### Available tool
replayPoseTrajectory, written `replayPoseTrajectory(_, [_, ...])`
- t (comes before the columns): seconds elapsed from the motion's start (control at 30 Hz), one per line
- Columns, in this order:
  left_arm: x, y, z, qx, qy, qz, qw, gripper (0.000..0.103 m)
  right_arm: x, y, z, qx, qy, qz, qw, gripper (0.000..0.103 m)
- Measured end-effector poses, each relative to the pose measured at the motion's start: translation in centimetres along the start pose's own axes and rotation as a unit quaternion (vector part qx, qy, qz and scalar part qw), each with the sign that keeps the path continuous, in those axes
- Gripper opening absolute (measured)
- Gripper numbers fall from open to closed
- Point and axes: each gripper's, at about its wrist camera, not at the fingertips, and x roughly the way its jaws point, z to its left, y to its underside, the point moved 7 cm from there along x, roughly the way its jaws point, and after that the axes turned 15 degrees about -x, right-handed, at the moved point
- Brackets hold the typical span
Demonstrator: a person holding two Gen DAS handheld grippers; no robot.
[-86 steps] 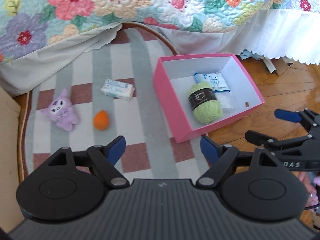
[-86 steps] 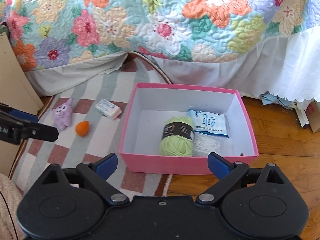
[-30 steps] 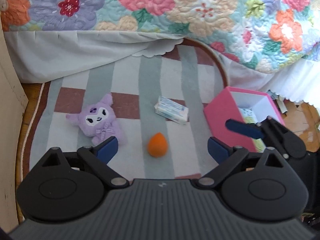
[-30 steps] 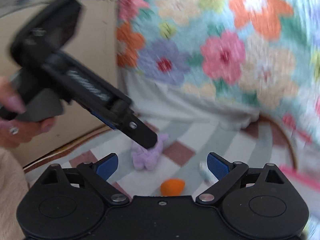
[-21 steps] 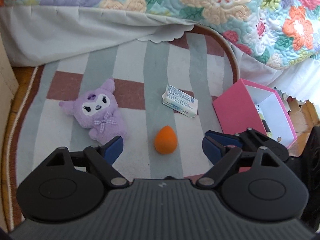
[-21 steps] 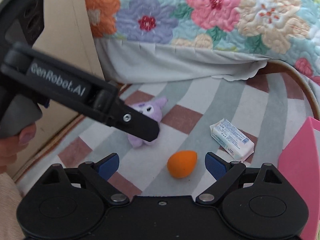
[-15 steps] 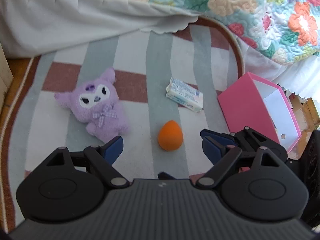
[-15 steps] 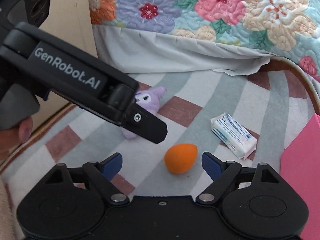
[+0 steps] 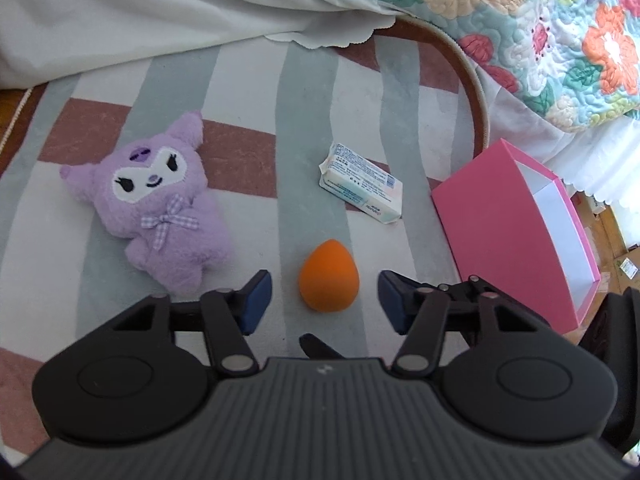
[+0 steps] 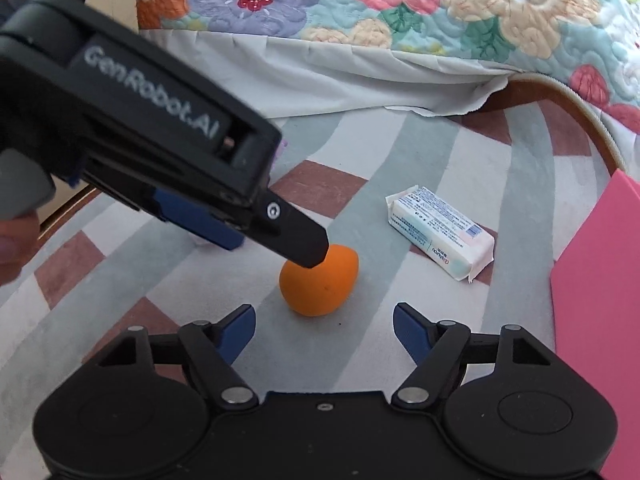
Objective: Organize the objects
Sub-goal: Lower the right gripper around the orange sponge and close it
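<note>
Sponge: the orange egg-shaped makeup sponge point(image 9: 329, 276) lies on the striped rug point(image 9: 256, 92), between the purple plush toy point(image 9: 158, 204) and the pink cardboard box point(image 9: 508, 232).
Left gripper point(image 9: 325, 300): jaws apart, just been closing, astride the sponge without pressing it.
Right gripper point(image 10: 324, 330): jaws apart, just been closing, nothing between them.
Advice: only 1 gripper should clamp the sponge's widest part, gently, since it looks soft.
Pack: the white wrapped pack point(image 9: 360, 184) waits nearby.

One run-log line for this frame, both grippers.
left gripper: closing, flanks orange egg-shaped sponge, no contact | right gripper: closing, empty | pink cardboard box: right
</note>
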Motion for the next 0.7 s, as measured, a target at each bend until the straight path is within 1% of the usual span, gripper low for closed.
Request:
replayPoseTrajectory(0.07, [0.3,0.2,-0.2,0.003,0.004,0.000,1.0000,0.050,0.2,0.1,-0.1,0.006,-0.003,-0.002,1.000,0.076])
replayPoseTrajectory(0.17, [0.7,0.5,-0.5,0.006,0.010,0.001,0.9999,0.043,0.5,0.1,-0.2,0.013,0.001,-0.005,1.000,0.070])
replayPoseTrajectory(0.2, [0.8,0.6,-0.6,0.006,0.014,0.002,0.9999,0.038,0.6,0.1,-0.3,0.017,0.003,-0.007,1.000,0.070])
replayPoseTrajectory(0.23, [0.9,0.8,-0.7,0.005,0.014,0.004,0.9999,0.036,0.7,0.1,-0.4,0.020,0.006,-0.007,1.000,0.070])
replayPoseTrajectory(0.3, [1.1,1.1,-1.0,0.007,0.008,0.005,0.9999,0.036,1.0,0.0,-0.6,0.021,0.014,-0.006,1.000,0.069])
replayPoseTrajectory(0.37, [1.1,1.2,-1.2,0.014,0.005,-0.003,0.9999,0.036,1.2,-0.1,-0.5,0.019,0.013,-0.005,1.000,0.069])
replayPoseTrajectory(0.53, [1.1,0.6,-0.7,-0.005,0.008,-0.014,0.9999,0.036,1.1,-0.3,-0.2,0.014,0.009,-0.011,1.000,0.056])
replayPoseTrajectory(0.57, [1.2,0.5,-0.6,-0.008,0.006,-0.014,0.9998,0.036,1.1,-0.3,-0.2,0.017,0.008,-0.013,1.000,0.054])
replayPoseTrajectory(0.67, [1.5,0.4,-0.1,-0.012,-0.002,-0.014,0.9998,0.036,1.2,-0.4,-0.2,0.021,0.005,-0.012,1.000,0.050])
replayPoseTrajectory(0.7, [1.6,0.4,0.0,-0.013,-0.005,-0.014,0.9998,0.036,1.2,-0.4,-0.2,0.022,0.003,-0.012,1.000,0.046])
